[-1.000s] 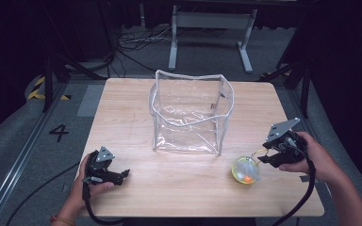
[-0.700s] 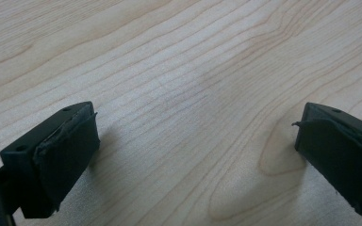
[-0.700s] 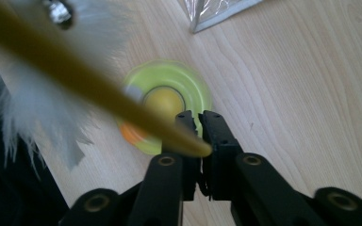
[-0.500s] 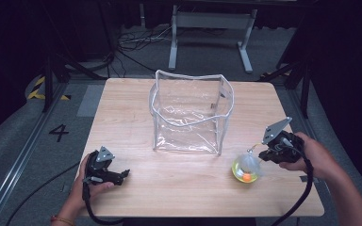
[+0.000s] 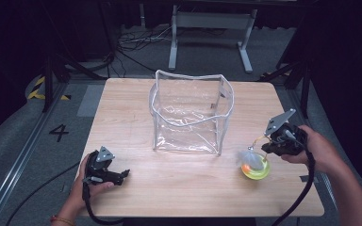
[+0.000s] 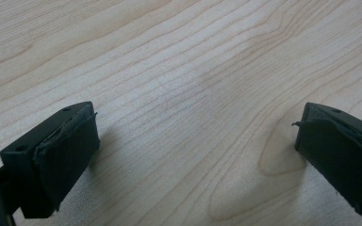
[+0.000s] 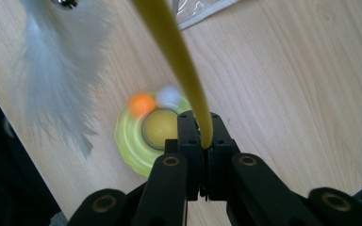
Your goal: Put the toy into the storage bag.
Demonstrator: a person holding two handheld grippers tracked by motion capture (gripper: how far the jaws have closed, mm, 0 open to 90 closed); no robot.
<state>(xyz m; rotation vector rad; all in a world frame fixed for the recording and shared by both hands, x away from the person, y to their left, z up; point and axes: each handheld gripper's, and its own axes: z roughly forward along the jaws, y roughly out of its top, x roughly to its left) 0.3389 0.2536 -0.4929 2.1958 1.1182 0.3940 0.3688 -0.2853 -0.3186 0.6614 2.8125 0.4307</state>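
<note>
While the left gripper (image 5: 118,176) is resting low at the near left of the wooden table (image 5: 136,117), its jaws are standing wide apart over bare wood with nothing between them. The right gripper (image 7: 202,141) is pinching a thin yellow stalk (image 7: 179,61) between closed jaws, near the table's right edge. A white feather tuft (image 5: 248,156) is hanging from the stalk's far end, just above a round yellow toy dish (image 5: 256,168) with an orange ball (image 7: 141,104) in it. A clear plastic bag (image 5: 191,113) is standing open mid-table, well apart from both grippers.
</note>
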